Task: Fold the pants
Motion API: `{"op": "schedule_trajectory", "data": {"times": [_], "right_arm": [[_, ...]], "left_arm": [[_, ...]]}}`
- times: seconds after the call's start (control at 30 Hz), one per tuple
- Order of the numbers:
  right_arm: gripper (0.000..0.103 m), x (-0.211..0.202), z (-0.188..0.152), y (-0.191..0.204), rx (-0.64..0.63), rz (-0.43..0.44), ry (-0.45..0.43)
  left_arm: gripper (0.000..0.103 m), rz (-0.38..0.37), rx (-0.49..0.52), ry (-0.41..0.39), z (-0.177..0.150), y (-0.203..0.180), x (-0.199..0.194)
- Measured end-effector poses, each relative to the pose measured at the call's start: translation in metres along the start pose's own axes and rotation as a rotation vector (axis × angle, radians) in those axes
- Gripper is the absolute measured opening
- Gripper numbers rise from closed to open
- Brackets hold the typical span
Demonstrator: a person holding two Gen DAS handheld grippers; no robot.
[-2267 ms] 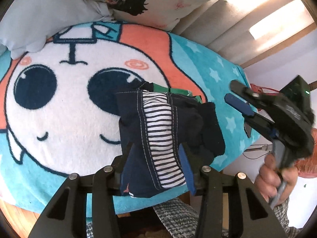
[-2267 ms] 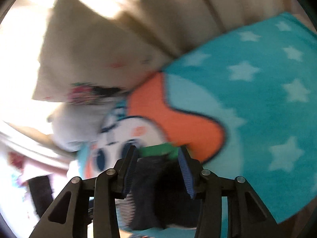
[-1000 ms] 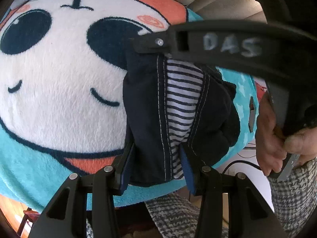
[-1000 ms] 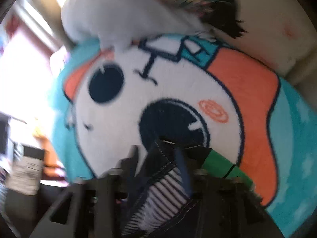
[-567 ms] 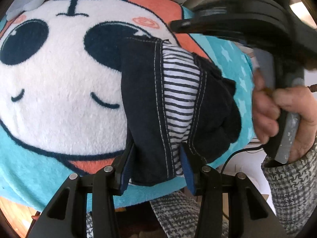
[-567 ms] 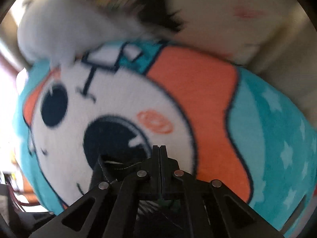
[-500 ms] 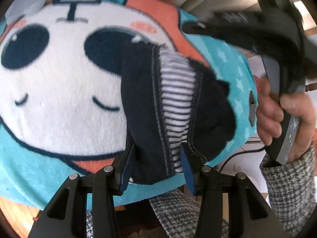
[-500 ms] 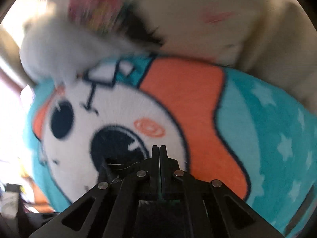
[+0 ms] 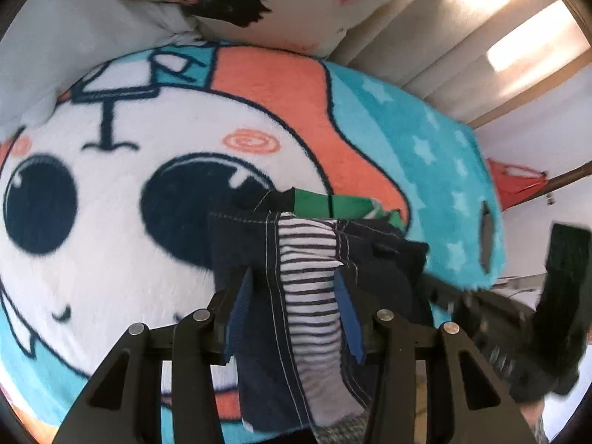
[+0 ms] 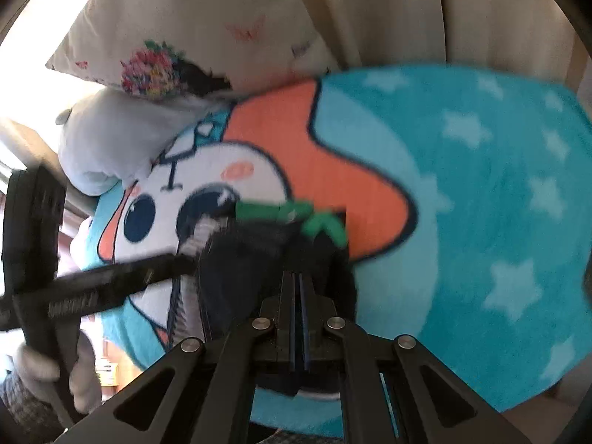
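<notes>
While the cartoon-face blanket (image 9: 155, 244) fills the frame, pillows (image 9: 111, 3) sit upper left. The left claw (image 9: 294, 296) stands spread around the pants (image 9: 310, 288); the right claw (image 10: 298, 288) is clenched on them.

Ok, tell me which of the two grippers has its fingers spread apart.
The left gripper: its blue-padded fingers stand apart on either side of the pants. The right gripper has its fingers pressed together over the dark cloth.

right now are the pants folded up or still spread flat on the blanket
Folded into a small bundle: the pants lie in stacked layers, striped lining showing, on the blanket. How many folds, cannot tell.
</notes>
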State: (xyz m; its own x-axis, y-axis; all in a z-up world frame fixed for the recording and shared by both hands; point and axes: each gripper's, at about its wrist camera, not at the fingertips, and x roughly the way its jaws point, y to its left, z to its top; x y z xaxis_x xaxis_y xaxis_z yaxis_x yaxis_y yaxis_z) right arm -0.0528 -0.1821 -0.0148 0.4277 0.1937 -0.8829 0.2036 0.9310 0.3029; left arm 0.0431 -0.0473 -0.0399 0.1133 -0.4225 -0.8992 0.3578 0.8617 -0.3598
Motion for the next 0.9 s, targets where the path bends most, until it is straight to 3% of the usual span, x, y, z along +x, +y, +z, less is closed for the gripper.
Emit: {"op": "schedule_trajectory", "data": {"times": [0.17,0.23,0.3,0.37,0.43,0.53,0.6,0.67,0.73,0.77,0.8,0.9], "right_arm": [[0.003,0.022,-0.014,-0.008,-0.060,-0.233,0.027],[0.003,0.024,-0.013,-0.018,-0.032,-0.251,0.043],[0.004,0.015,-0.012,-0.032,0.052,-0.175,0.029],[0.016,-0.003,-0.014,-0.042,0.110,-0.069,-0.007],[0.056,-0.019,-0.014,-0.045,0.136,0.027,-0.047],[0.060,-0.021,-0.015,-0.041,0.154,0.138,-0.031],[0.060,-0.011,-0.017,-0.035,0.149,0.149,0.002],[0.045,0.000,-0.019,-0.024,0.107,0.116,0.025],[0.016,-0.004,-0.022,-0.019,0.076,0.099,0.019],[0.015,-0.007,-0.021,-0.021,0.076,0.089,0.012],[0.006,-0.009,-0.021,-0.025,0.080,0.074,0.008],[0.002,-0.004,-0.019,-0.038,0.093,-0.002,0.019]], "left_arm": [[0.044,0.091,0.067,0.006,0.003,-0.015,0.016],[0.044,0.098,0.072,0.010,0.007,-0.017,0.018],[0.044,0.075,0.055,0.012,0.007,-0.013,0.015],[0.044,0.054,0.036,0.009,0.008,-0.009,0.012],[0.044,0.029,0.019,-0.005,0.008,-0.007,0.004],[0.044,0.004,-0.003,-0.041,0.008,-0.005,-0.010],[0.044,-0.008,-0.014,-0.057,0.008,-0.003,-0.017],[0.044,-0.005,-0.019,-0.071,0.008,-0.001,-0.023],[0.044,-0.001,-0.025,-0.082,0.007,0.001,-0.026],[0.044,0.000,-0.027,-0.085,0.007,0.002,-0.027],[0.044,-0.001,-0.028,-0.084,0.007,0.002,-0.026],[0.044,-0.003,-0.015,-0.071,0.007,-0.003,-0.020]]}}
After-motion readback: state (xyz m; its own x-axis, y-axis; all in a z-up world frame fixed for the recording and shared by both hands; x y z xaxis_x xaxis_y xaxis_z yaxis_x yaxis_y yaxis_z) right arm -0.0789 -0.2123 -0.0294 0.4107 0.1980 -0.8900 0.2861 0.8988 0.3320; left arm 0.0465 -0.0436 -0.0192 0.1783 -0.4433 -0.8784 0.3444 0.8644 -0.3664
